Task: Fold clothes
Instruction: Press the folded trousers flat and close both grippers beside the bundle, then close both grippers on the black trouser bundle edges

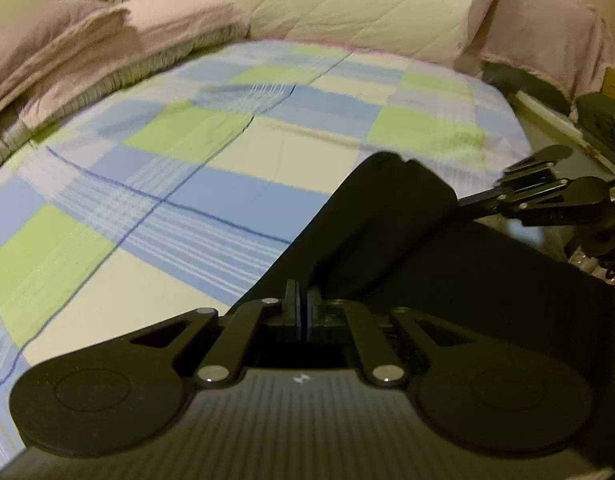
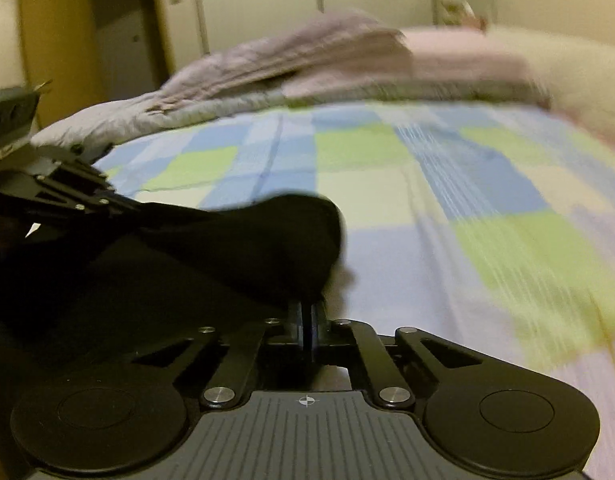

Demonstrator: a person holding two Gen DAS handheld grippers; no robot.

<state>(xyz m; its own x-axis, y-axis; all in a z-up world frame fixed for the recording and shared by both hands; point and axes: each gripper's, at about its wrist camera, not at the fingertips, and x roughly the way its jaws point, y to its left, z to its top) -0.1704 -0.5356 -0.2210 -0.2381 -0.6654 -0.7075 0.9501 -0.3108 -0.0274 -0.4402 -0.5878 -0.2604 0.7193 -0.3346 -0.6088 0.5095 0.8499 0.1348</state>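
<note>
A black garment [image 1: 391, 224] is held up above the checked bedsheet, stretched between both grippers. My left gripper [image 1: 303, 300] is shut on one edge of it at the bottom of the left wrist view. My right gripper [image 1: 467, 201] comes in from the right in that view and is shut on the far edge. In the right wrist view the black garment [image 2: 243, 248] bulges up over the sheet. There my right gripper [image 2: 307, 312] pinches it, and my left gripper [image 2: 135, 206] holds it at the left.
The bed carries a blue, green and cream checked sheet [image 1: 195, 184]. Folded pink and grey quilts [image 1: 107, 36] and a cream quilt [image 1: 347, 12] line its far edge. A pink cloth [image 1: 539, 28] drapes at the right. A door and wardrobe [image 2: 119, 40] stand behind.
</note>
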